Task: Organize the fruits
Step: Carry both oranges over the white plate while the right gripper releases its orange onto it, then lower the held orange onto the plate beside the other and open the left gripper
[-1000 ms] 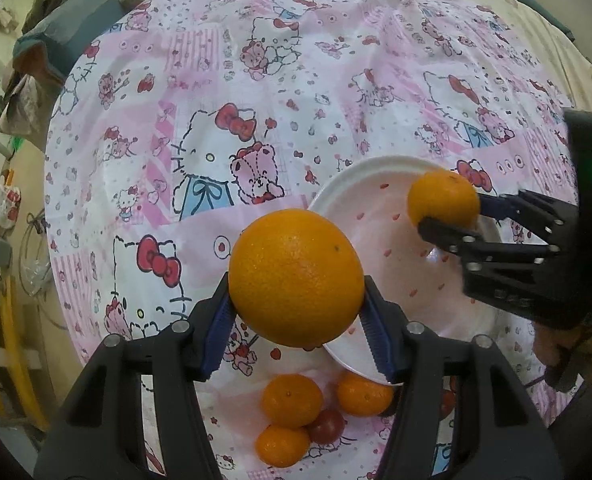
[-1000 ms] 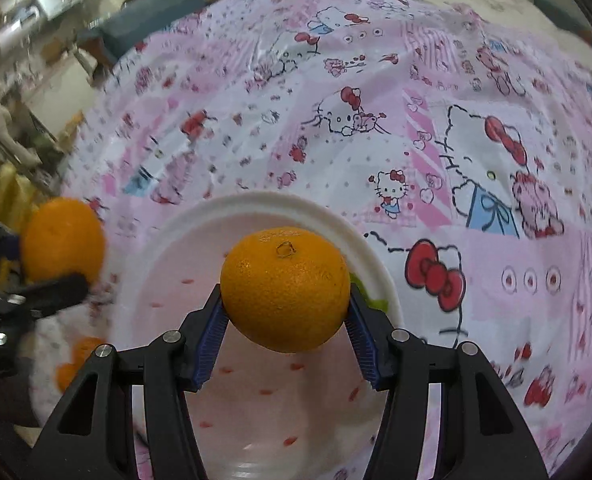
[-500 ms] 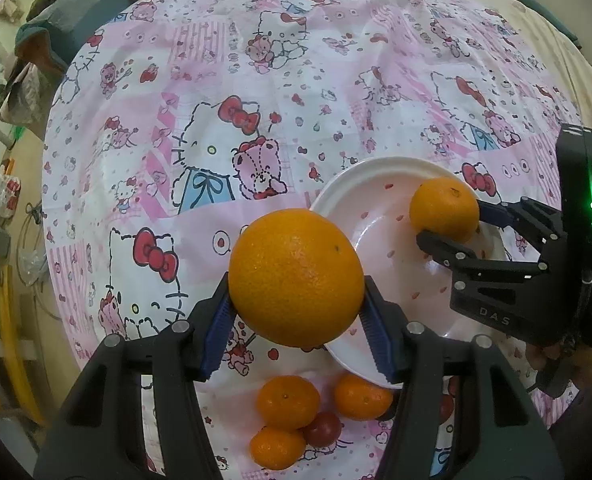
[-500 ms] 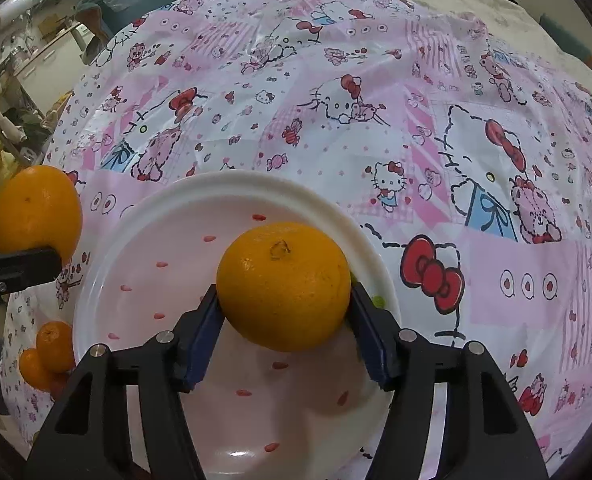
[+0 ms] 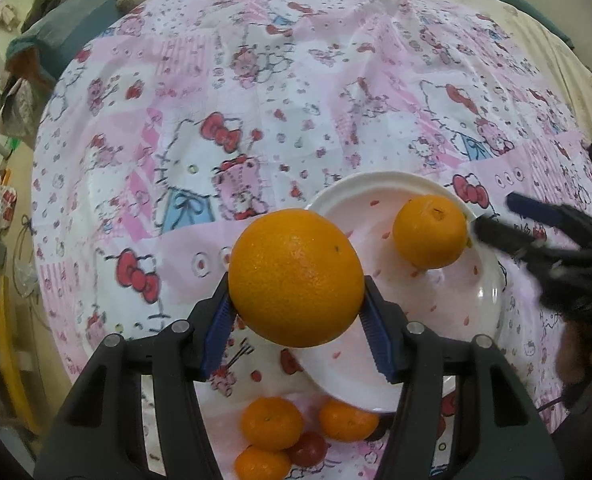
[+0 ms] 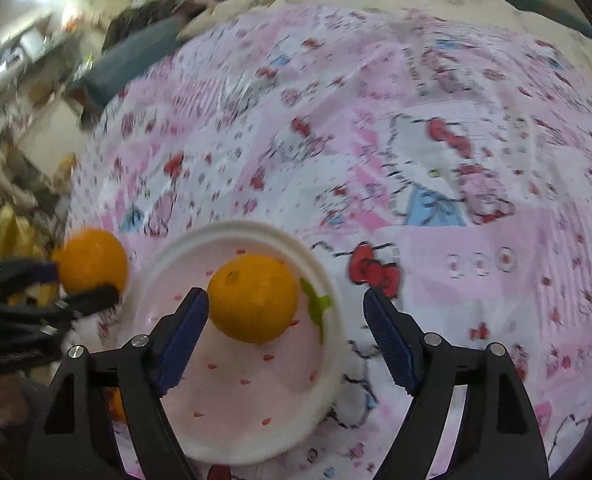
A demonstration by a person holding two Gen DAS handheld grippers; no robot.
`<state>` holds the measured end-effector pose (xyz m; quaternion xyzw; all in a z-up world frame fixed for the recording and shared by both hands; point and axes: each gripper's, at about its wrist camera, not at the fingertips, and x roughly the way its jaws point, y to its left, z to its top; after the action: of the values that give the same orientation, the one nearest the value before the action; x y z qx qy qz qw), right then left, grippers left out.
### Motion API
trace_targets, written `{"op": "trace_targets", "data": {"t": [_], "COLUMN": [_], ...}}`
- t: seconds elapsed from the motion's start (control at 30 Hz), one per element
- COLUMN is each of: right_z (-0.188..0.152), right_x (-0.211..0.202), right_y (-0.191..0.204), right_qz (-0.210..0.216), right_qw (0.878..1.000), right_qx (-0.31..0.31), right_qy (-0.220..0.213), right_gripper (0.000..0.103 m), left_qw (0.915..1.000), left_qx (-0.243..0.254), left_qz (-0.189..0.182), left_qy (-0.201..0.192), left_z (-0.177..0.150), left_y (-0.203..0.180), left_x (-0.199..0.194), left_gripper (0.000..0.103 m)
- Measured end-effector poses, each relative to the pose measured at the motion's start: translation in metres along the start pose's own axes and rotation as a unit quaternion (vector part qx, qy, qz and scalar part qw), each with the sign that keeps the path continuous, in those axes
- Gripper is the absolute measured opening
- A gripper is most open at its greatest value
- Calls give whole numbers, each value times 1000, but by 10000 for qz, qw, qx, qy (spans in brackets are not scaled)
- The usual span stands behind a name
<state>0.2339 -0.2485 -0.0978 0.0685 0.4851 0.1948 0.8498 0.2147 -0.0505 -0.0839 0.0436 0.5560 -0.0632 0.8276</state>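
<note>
My left gripper (image 5: 296, 312) is shut on a large orange (image 5: 296, 276) and holds it above the near left edge of a white plate (image 5: 484, 320). A smaller orange (image 5: 430, 232) lies on the plate's far side; it also shows in the right wrist view (image 6: 253, 298). My right gripper (image 6: 285, 330) is open and empty, just behind that orange over the plate (image 6: 175, 436). It appears blurred at the right of the left wrist view (image 5: 536, 232). The held orange shows at the left of the right wrist view (image 6: 91, 260).
Three small oranges (image 5: 271, 424) and a red tomato (image 5: 308, 448) lie on the Hello Kitty tablecloth (image 5: 255, 100) just in front of the plate. A green leaf (image 6: 316, 304) lies on the plate rim. Clutter and a blue cushion (image 5: 67, 40) sit beyond the table's left edge.
My right gripper has opened and let the smaller orange go onto the plate, then drawn back to the right. My left gripper still holds the large orange in place.
</note>
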Motion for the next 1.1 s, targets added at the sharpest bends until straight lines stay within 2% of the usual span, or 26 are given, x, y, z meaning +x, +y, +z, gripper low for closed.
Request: {"op": "trace_targets", "data": {"t": [0.17, 0.37, 0.63, 1.1], "right_z": [1, 2, 4, 5], "right_x": [-35, -48, -51, -50], "right_y": [-34, -61, -57, -46], "right_qz": [-35, -29, -27, 0], "right_qw": [9975, 9928, 9941, 9957], "right_qx": [613, 1099, 958, 770], "right_qy": [-346, -468, -517, -518], "right_gripper": [82, 82, 82, 82], "left_qw": [9998, 9983, 9982, 9976], "left_qx": [174, 549, 484, 570], "left_qz": [-111, -165, -146, -50], "left_qy": [30, 71, 319, 399], "left_z": [4, 12, 17, 17], "left_y": [-16, -39, -36, -39], "left_x": [13, 32, 63, 66], "left_gripper": [55, 55, 55, 61]}}
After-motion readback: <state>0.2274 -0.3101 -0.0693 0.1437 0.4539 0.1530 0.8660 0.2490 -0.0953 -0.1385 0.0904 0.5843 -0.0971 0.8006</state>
